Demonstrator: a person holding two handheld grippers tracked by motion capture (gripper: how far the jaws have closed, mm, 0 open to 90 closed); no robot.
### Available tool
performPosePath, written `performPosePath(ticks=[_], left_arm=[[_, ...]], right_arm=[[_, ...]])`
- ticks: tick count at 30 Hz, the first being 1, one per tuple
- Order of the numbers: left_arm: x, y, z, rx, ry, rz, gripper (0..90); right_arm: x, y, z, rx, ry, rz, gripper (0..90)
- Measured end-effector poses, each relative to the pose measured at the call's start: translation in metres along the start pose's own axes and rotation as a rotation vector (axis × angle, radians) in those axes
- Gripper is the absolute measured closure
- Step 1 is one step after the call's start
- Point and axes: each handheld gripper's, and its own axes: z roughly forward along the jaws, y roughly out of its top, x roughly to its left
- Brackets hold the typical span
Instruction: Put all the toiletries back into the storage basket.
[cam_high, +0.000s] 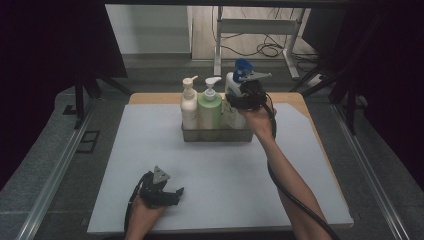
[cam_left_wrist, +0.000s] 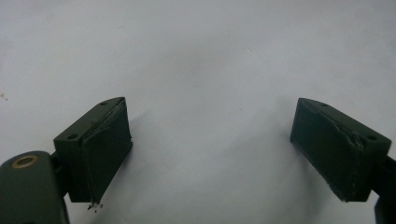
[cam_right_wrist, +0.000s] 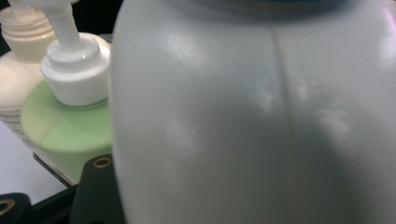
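Observation:
A grey tray (cam_high: 217, 135) at the middle of the mat holds three upright bottles: a cream pump bottle (cam_high: 189, 107), a green pump bottle (cam_high: 210, 111) and a white spray bottle (cam_high: 231, 84) with a blue trigger head. My right gripper (cam_high: 240, 102) is closed around the spray bottle from its right side. The bottle's white body (cam_right_wrist: 252, 116) sits very close in the right gripper view and hides the jaws, with the green bottle (cam_right_wrist: 65, 135) and the cream bottle (cam_right_wrist: 18, 79) behind it. My left gripper (cam_high: 176, 195) rests on the mat at the front left, open (cam_left_wrist: 210, 149) and holding nothing.
A pale grey mat (cam_high: 225, 175) covers a wooden tabletop (cam_high: 150, 97). Metal rails run along both sides of the table. A desk frame and cables (cam_high: 260, 47) stand on the floor beyond the far edge.

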Motion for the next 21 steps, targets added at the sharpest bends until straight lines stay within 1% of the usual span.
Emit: performPosePath(ticks=[11,21], left_arm=[[0.0,0.0,0.0,0.0,0.0,0.0,11.9],[0.0,0.0,0.0,0.0,0.001,-0.002,11.9]], right_arm=[[0.0,-0.009,0.006,0.025,0.005,0.023,37.9],[0.001,-0.016,0.011,0.043,0.003,0.028,38.0]])
